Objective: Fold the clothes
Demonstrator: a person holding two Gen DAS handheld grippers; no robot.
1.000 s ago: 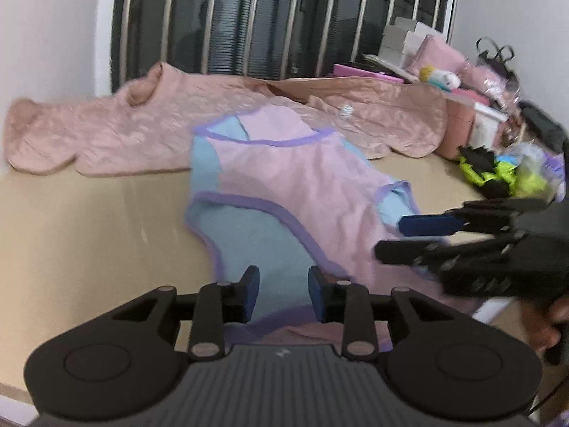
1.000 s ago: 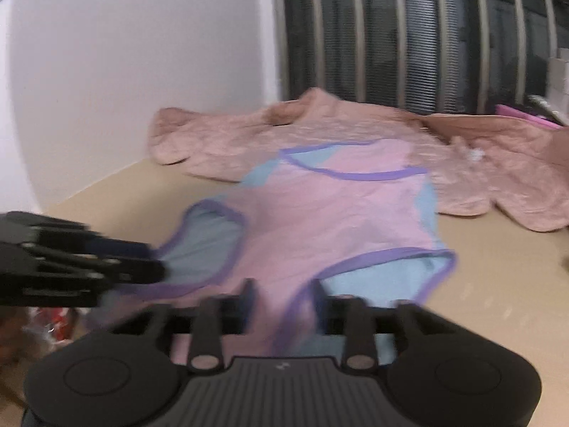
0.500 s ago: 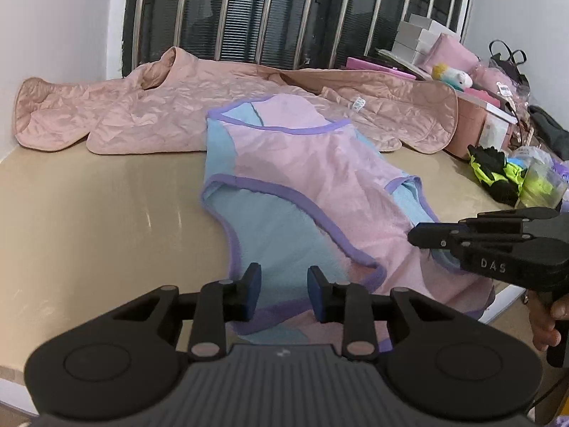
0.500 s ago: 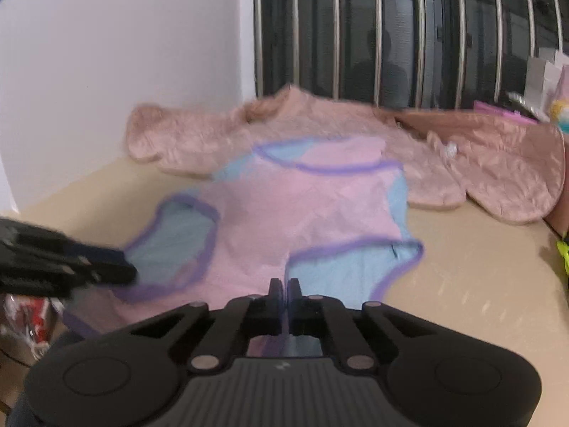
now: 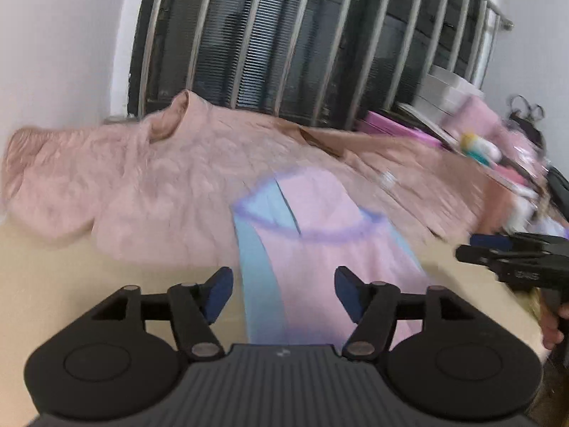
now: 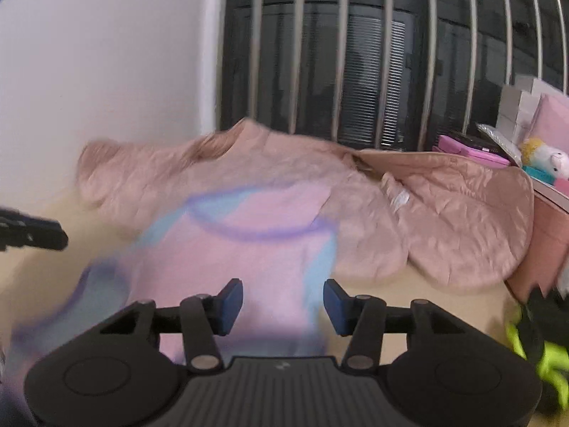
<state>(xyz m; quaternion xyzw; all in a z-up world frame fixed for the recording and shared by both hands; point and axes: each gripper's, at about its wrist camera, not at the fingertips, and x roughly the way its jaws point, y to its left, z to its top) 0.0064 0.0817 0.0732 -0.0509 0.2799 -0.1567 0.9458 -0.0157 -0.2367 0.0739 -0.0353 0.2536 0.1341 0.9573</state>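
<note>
A pink top (image 5: 320, 249) with light blue panels and purple trim lies on the beige table (image 5: 71, 284), its neckline towards the far side. My left gripper (image 5: 284, 284) hovers over the top's left part. Its jaws are opening, and the cloth lies below the gap with neither pad pressing on it. My right gripper (image 6: 282, 297) hangs over the same top (image 6: 256, 256), jaws also opening, nothing pinched. Each gripper shows in the other's view: the right gripper (image 5: 498, 252) at the right edge, the left gripper (image 6: 35, 235) at the left edge. Both views are motion-blurred.
A pink quilted jacket (image 5: 160, 185) is spread across the back of the table under a barred window (image 6: 355, 53). Boxes, a plush toy (image 6: 544, 156) and a pink box (image 6: 547, 249) crowd the right side. A neon-green item (image 6: 544, 356) lies near the right front. A hand (image 5: 551, 327) shows at right.
Both grippers have swept forward over the top towards its neckline. The left jaws spread much wider. The right jaws, shut half a second ago, now stand apart.
</note>
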